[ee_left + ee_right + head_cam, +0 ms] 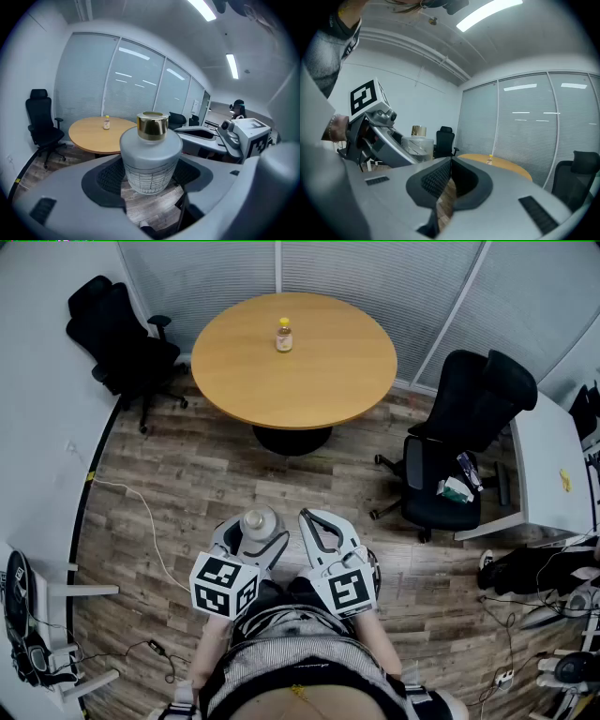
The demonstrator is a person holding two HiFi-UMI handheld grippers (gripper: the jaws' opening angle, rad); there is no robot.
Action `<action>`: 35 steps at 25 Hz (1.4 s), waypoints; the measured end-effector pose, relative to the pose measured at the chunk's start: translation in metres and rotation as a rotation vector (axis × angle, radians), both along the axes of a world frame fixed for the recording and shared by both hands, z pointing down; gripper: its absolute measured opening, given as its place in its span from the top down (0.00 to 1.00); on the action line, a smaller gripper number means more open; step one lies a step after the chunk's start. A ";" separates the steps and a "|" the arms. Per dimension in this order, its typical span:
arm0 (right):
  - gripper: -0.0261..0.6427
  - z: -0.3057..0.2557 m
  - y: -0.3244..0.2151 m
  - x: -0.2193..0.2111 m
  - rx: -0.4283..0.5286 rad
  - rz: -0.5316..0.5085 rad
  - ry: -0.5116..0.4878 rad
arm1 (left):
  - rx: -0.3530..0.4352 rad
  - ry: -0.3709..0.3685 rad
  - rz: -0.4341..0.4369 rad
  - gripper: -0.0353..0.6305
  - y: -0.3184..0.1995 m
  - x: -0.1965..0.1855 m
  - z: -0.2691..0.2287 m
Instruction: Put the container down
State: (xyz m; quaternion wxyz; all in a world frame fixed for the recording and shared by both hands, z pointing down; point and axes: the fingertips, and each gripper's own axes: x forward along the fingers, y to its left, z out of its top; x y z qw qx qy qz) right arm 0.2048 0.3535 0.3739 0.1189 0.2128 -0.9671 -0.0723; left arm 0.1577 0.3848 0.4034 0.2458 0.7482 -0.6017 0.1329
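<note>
Clearly the left gripper [253,542] clamps the frosted container [151,159] by its round belly over the floor [187,484], well short of the round table [319,371]; smooth glass could slip and shatter. The right gripper [449,176] is closed, empty.

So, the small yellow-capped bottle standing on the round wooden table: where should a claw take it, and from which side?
Probably round its body, below the cap, with the claw coming in level from the side. The small yellow-capped bottle stands upright and alone on the round wooden table, so every side is open, and its body offers two opposite walls to close on.
</note>
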 end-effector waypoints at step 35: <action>0.93 0.004 -0.059 -0.055 -0.012 0.010 -0.045 | -0.014 0.030 0.040 0.45 -0.056 -0.055 0.011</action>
